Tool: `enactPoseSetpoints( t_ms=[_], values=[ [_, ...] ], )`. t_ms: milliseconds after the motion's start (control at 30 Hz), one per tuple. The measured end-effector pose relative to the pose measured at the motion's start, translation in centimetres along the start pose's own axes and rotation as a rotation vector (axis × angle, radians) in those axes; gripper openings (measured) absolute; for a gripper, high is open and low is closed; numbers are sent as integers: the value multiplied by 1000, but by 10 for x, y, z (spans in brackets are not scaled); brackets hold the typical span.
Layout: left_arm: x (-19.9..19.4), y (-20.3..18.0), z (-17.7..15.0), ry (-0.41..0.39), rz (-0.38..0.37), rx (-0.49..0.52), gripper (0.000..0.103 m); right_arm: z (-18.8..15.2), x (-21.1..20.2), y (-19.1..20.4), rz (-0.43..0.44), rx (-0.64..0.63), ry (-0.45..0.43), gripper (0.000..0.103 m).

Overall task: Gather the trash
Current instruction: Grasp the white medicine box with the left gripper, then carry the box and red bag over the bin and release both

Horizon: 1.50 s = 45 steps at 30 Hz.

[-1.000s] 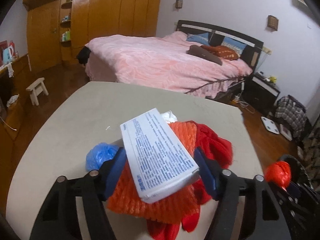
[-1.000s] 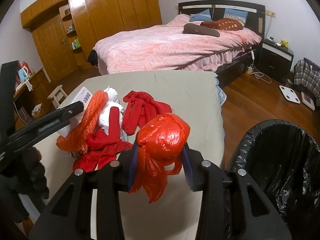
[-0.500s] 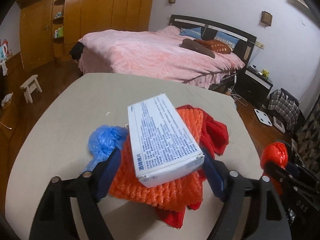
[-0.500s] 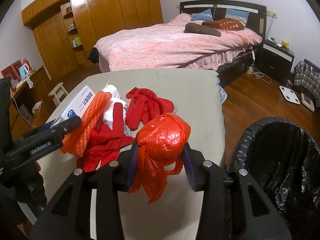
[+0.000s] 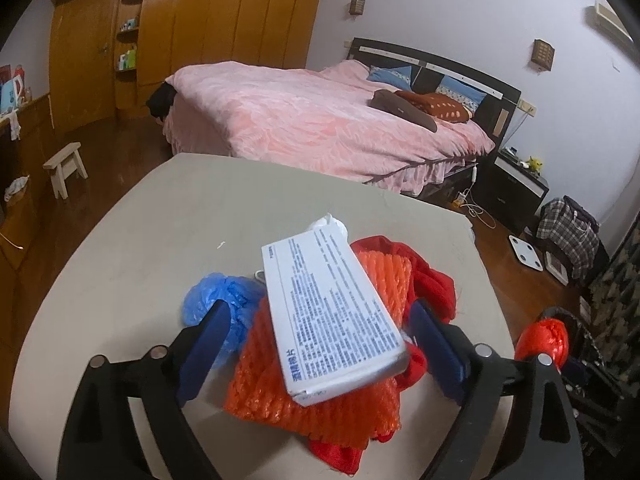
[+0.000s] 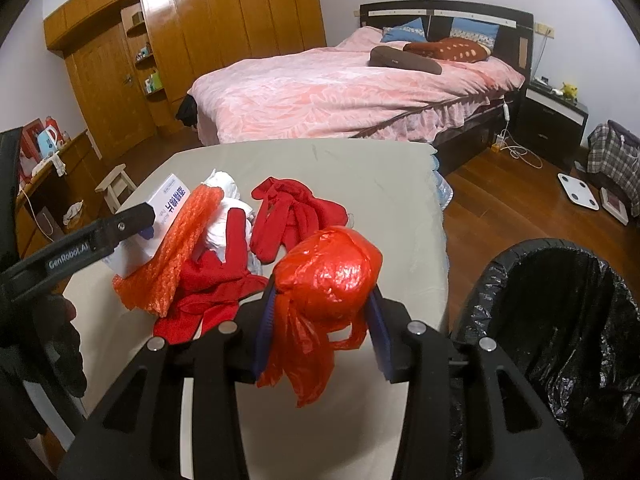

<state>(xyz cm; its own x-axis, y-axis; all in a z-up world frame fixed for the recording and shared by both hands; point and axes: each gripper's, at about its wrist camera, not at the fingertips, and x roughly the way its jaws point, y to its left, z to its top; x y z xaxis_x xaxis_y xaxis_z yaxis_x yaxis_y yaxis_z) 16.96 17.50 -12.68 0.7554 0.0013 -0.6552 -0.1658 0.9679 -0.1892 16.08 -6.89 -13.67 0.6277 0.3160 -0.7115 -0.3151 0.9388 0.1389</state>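
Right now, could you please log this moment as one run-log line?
left gripper: just opened, straddling white printed box, not gripping | right gripper: shut on red plastic bag | black-lined bin: beside right gripper

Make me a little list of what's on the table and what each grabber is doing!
table: box, orange net, red cloth, blue bag, white wad
box: lies on top of the orange net
blue bag: left of the net in the left view
left gripper: jaws have just been opening, either side of the box, pads clear of it
right gripper: shut on the red bag
bin: black liner, beside the table, at right
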Motion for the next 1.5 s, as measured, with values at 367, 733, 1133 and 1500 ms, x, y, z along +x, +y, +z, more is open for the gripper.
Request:
enactPoseSetpoints(
  t_ms=[367, 733, 1133, 1500],
  values=[
    [-9, -5, 0, -46, -60, 25, 58, -1, -1, 0, -2, 1, 4, 41],
    [-38, -15, 0, -103, -91, 44, 56, 4, -27, -11, 5, 32, -48, 40],
    [-76, -71, 0, -185, -192, 160, 56, 6, -88, -45, -22, 79, -154, 39],
    [-77, -152, -21, -161, -332, 271, 56, -12, -139, -108, -150, 151, -207, 39]
  ],
)
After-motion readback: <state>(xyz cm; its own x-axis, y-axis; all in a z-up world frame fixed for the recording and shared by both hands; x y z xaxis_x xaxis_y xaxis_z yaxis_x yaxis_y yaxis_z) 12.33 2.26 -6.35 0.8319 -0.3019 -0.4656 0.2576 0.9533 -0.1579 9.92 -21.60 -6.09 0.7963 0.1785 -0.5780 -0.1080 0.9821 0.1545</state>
